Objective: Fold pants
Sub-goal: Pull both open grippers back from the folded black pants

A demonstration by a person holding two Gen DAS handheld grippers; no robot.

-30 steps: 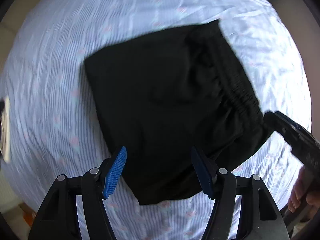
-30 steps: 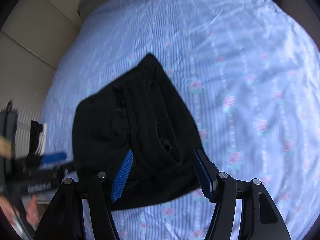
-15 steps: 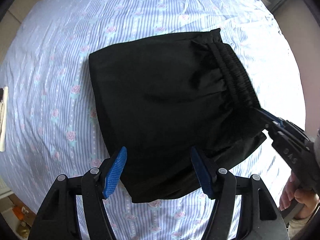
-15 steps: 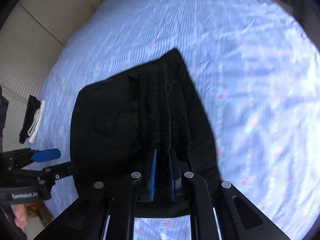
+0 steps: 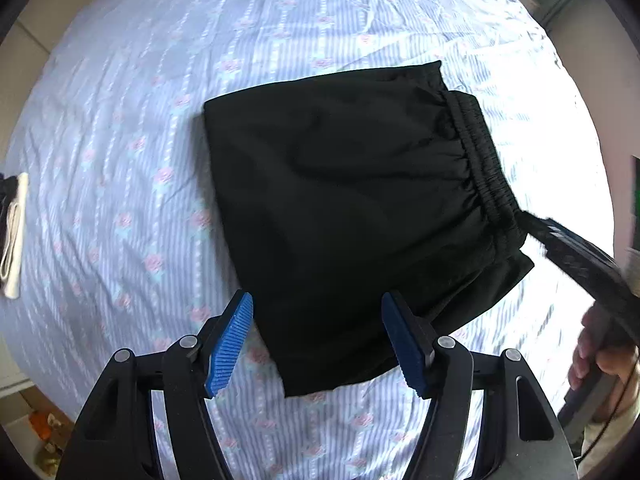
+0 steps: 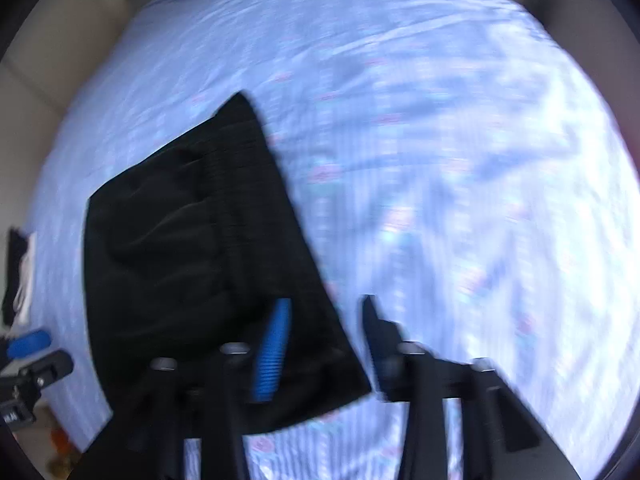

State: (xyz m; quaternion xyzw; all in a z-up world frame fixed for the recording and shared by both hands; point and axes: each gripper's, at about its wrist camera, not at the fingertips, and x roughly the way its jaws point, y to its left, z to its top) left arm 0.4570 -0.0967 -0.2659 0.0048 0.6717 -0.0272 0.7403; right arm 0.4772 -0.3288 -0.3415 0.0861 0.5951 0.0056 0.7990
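The black pants [image 5: 352, 208] lie on the bed [image 5: 168, 80], already doubled into a compact block with the elastic waistband [image 5: 486, 172] on top along the right edge. I judge the folding close to done; what remains is one more fold or a squaring-up. My left tool [image 5: 316, 338] hangs with its jaws wide and empty over the near left corner of the block. My right tool [image 6: 324, 340], blurred in its own view, shows its jaws apart and gripping nothing, with one blue pad over the near right corner. Next, each tool should close on a near corner through all layers, so none slips on the carry. A small black-and-white folded item [image 5: 14, 232] lies at the far left of the bed, well apart, obstructing nothing. Sheet wrinkles are minor.
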